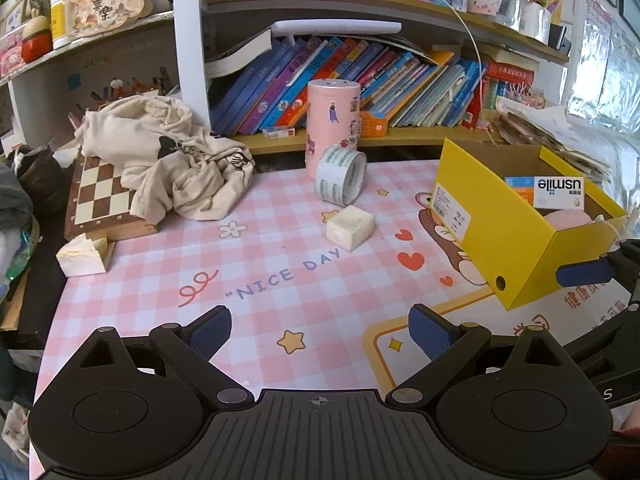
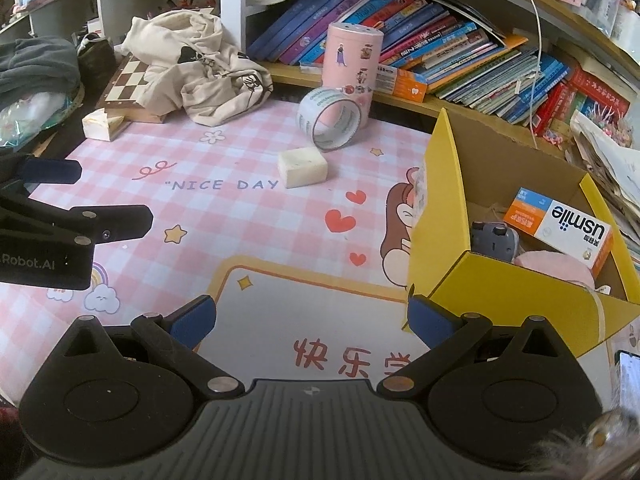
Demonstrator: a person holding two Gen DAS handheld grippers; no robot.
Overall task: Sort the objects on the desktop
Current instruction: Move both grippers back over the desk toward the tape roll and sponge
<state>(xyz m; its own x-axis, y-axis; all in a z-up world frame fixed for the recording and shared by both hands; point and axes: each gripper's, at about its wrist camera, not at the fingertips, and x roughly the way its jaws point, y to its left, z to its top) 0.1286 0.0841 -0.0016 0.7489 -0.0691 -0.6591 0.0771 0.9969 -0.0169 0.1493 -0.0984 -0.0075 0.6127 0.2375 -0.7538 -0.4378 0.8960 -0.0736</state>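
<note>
A cream block (image 1: pixel 350 227) (image 2: pixel 303 167) lies on the pink checked mat (image 1: pixel 256 272) (image 2: pixel 224 216). Behind it a clear tape roll (image 1: pixel 341 174) (image 2: pixel 329 118) stands on edge against a pink sticker-covered canister (image 1: pixel 332 124) (image 2: pixel 352 56). An open yellow box (image 1: pixel 516 240) (image 2: pixel 444 184) at the right holds a usmile carton (image 1: pixel 556 191) (image 2: pixel 560 226), a grey gadget (image 2: pixel 494 240) and something pink (image 2: pixel 556 272). My left gripper (image 1: pixel 320 334) is open and empty over the mat's near part. My right gripper (image 2: pixel 312 322) is open and empty beside the box's near corner.
A chessboard (image 1: pixel 100 200) (image 2: pixel 132 80) with a crumpled cream cloth (image 1: pixel 176 160) (image 2: pixel 200 64) sits at the back left, a small white wedge box (image 1: pixel 84 254) (image 2: pixel 102 122) in front. A low shelf of books (image 1: pixel 360 80) (image 2: pixel 440 52) runs along the back.
</note>
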